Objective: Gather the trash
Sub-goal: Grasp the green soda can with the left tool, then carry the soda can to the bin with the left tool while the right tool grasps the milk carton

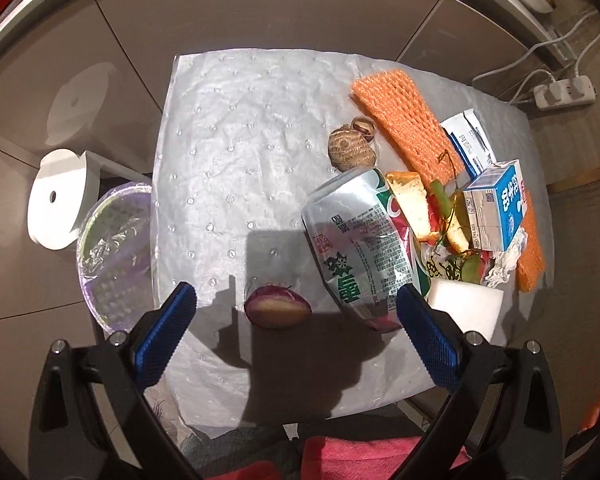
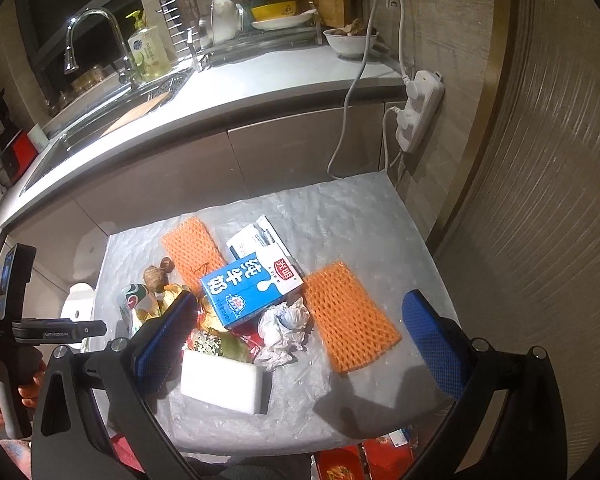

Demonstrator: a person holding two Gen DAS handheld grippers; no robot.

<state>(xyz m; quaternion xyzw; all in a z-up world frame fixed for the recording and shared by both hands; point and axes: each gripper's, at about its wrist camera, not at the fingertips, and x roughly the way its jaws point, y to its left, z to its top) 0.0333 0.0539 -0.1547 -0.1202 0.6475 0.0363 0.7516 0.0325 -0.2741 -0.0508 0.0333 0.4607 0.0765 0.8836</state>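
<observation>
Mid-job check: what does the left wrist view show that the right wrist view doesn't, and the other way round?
Only the left wrist view shows the red onion half lying between the open left gripper fingers, and the lined purple bin beside the table.

Only the right wrist view shows the open right gripper, the second orange foam net, the kitchen sink and the dish rack.

Both show the blue milk carton, white foam block, crumpled tissue and taro root.
</observation>
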